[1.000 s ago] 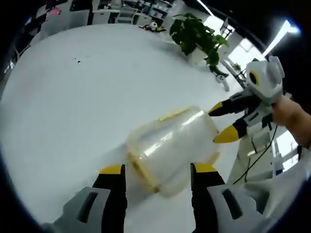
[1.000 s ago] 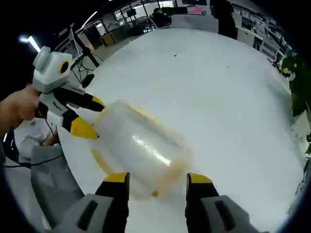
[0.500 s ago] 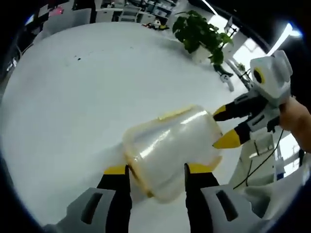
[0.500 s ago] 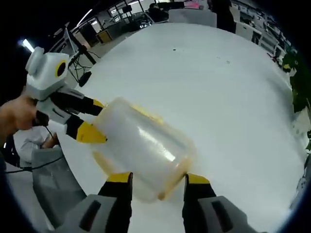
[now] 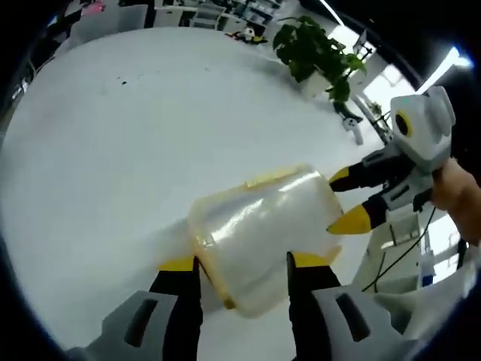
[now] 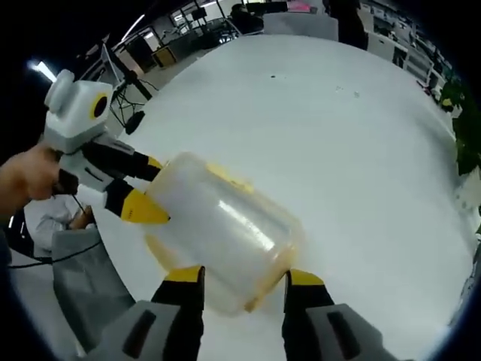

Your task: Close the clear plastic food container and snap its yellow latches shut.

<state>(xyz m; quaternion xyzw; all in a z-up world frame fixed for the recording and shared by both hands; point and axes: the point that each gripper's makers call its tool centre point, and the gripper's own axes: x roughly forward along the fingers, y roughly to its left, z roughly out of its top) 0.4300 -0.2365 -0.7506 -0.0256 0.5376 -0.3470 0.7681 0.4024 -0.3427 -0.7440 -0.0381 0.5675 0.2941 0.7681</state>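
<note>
The clear plastic food container with a yellow-trimmed lid (image 5: 263, 229) lies on the round white surface (image 5: 113, 150), near its edge, with a hand-held gripper at each end. The left hand-held gripper (image 5: 242, 262) has its jaws parted about the near end, close against the walls; whether they press it I cannot tell. The right hand-held gripper (image 6: 240, 275) likewise straddles the opposite end, jaws apart around the plastic. The main risk is slip: the walls look smooth and rounded, so an uneven squeeze could twist the container or push it off the nearby edge. A yellow latch (image 5: 270, 177) may also stay unseated if the lid sits crooked.
</note>
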